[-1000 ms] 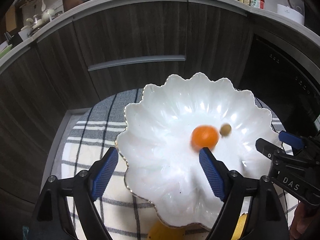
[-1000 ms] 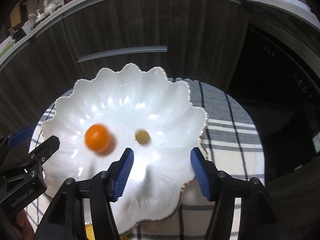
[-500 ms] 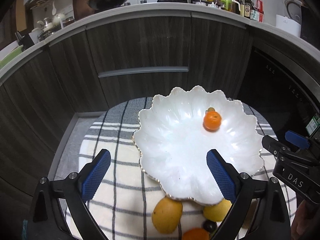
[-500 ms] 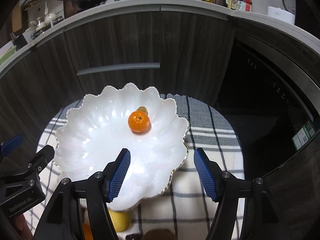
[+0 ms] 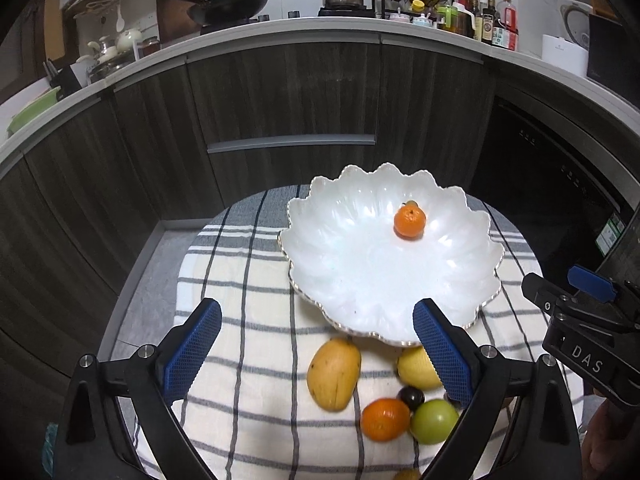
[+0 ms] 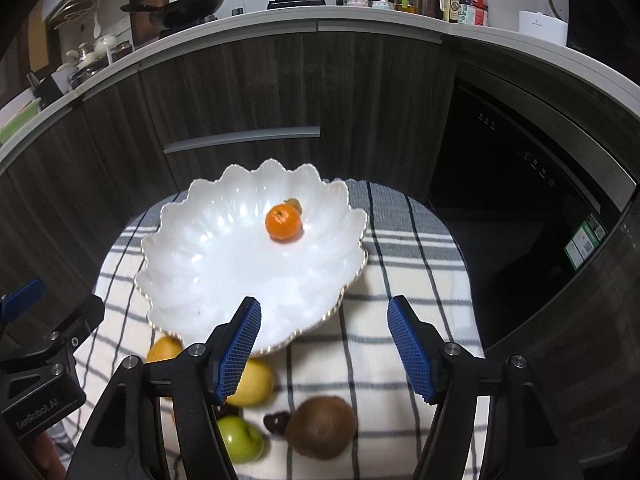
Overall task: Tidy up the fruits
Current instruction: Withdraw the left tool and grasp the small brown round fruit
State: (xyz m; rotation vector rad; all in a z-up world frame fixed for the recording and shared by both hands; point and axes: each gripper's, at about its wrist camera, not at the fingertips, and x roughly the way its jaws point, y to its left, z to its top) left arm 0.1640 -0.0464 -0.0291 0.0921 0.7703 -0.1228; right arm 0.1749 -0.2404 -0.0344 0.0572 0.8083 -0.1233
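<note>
A white scalloped bowl sits on a striped cloth and holds a small orange with a small olive-coloured fruit behind it. In front of the bowl lie a mango, a lemon, an orange, a green apple, a dark plum and a kiwi. My left gripper is open and empty above the near fruits. My right gripper is open and empty over the bowl's near rim.
The striped cloth covers a small round table. Dark wooden cabinets curve behind it, with a black oven front at the right. The counter above holds pans and bottles.
Both grippers have pulled back and up from the bowl. The small orange has rolled to the far side of the bowl and come to rest. The fruits in front of the bowl have come into view.
</note>
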